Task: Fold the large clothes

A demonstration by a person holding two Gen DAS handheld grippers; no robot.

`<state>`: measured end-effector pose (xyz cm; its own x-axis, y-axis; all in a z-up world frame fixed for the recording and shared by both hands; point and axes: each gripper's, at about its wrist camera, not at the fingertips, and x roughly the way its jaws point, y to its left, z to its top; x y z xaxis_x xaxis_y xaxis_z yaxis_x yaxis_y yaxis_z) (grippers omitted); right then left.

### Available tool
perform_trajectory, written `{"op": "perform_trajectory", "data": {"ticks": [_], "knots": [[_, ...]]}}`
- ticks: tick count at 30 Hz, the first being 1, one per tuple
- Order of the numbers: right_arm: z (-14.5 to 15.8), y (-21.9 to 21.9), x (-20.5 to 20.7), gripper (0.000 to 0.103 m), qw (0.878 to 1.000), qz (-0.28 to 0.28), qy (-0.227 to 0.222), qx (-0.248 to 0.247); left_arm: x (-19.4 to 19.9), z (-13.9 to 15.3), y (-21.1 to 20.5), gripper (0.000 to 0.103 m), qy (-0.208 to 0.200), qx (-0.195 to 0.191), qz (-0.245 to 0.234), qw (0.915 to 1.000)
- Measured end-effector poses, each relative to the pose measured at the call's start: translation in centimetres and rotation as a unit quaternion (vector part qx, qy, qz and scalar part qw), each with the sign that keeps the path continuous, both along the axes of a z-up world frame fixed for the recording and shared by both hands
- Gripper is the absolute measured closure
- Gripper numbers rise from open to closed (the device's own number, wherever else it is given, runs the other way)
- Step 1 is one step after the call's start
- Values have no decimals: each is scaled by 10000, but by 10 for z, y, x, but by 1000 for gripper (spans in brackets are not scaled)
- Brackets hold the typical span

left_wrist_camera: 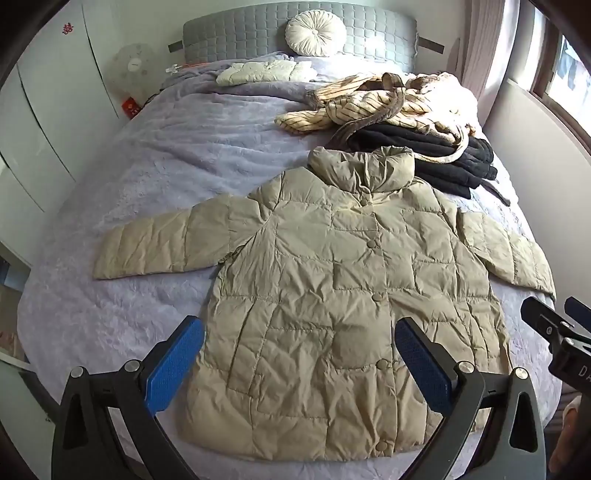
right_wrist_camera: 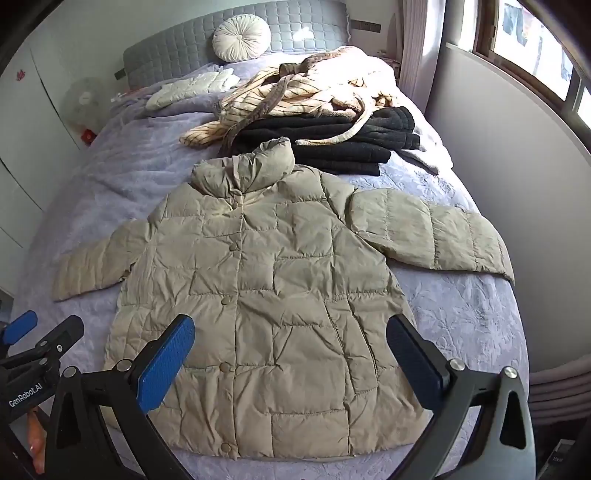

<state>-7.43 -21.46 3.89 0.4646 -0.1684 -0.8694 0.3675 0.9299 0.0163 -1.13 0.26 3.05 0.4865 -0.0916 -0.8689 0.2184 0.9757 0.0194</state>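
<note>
While jacket [left_wrist_camera: 343,295] lies flat, buttoned, sleeves spread to 9 and 3 o'clock on bed [left_wrist_camera: 155,155]: left gripper [left_wrist_camera: 299,362] and right gripper [right_wrist_camera: 291,354] both gape wide, empty, above hem. Advice: pinch sleeve cuff, fold inward across chest, smooth padding. Clothes pile [left_wrist_camera: 399,110] at 1 o'clock.

Puffer coat [left_wrist_camera: 332,295] lies flat on the bed [left_wrist_camera: 155,166], front up, sleeves spread to either side, hem nearest and just ahead of the left tool [left_wrist_camera: 299,365] and right tool [right_wrist_camera: 291,363], collar farthest. Beyond the collar, toward the right: folded garment stack [left_wrist_camera: 436,155] on the bed, with a striped robe [left_wrist_camera: 369,107] heaped on top of it. Farther ahead: a folded quilted garment [left_wrist_camera: 266,72] left of the robe, then a round cushion [left_wrist_camera: 315,32] against the headboard [left_wrist_camera: 376,29].
</note>
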Motion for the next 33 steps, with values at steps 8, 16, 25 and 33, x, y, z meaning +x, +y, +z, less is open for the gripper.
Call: {"op": "perform_trajectory", "data": {"ticks": [8,16,25,33], "knots": [[5,9,0,0,9998,114,18,-174,-2,4,-2,0,-114,127,45,9998],[6,8,-1,0,9998,89,45,-166,-3,3,-1,0,1,120,18,9999],[6,7,-1,0,9998,82,48,-172,-6,7,-3,0,-72,139,-41,9999],[6,7,-3,0,9998,82,60,-181,-8,8,-4,0,-77,140,-32,9999]]}}
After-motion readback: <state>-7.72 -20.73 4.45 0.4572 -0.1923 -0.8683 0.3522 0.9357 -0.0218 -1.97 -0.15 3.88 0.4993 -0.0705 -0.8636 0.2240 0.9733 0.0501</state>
